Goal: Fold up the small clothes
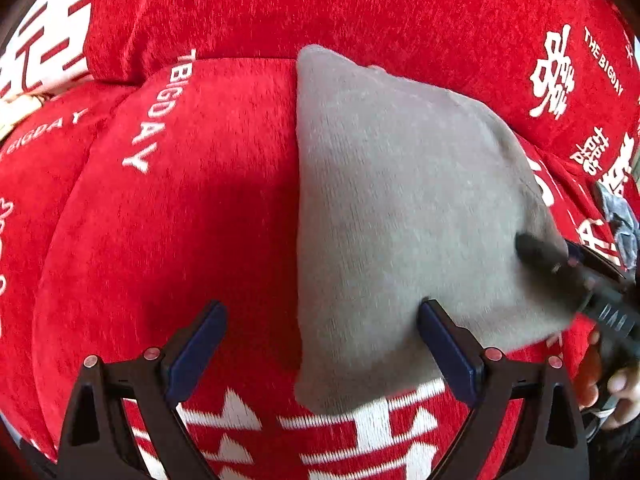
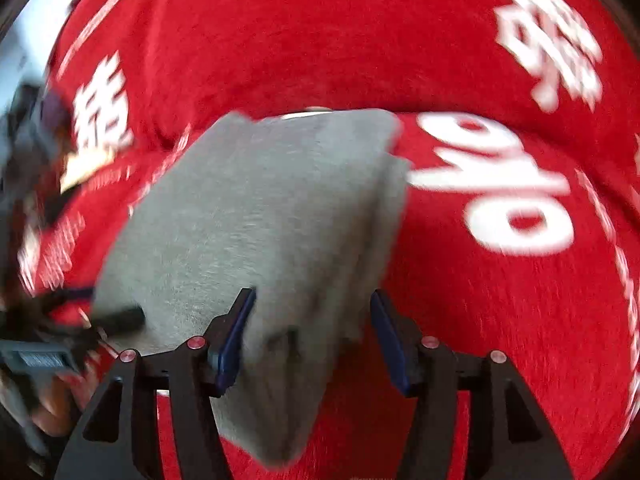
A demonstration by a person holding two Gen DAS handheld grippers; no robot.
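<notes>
Bright, fisheye-warped, right view motion-blurred

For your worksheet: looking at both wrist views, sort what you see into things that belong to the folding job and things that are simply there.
Belongs to the job:
grey garment
left hand-held gripper, open
right hand-held gripper, open around the garment's edge

Simply there:
red printed cover underneath
red cushion behind

The left wrist camera looks steeply down along its own fingers, close over the left edge of the folded grey cloth (image 1: pixel 400 220) on the red cover (image 1: pixel 180 220). The right wrist camera also tilts down, close above the cloth's right corner. Both views share the cloth and the cover around it, and each catches the other gripper at the cloth's far side.
</notes>
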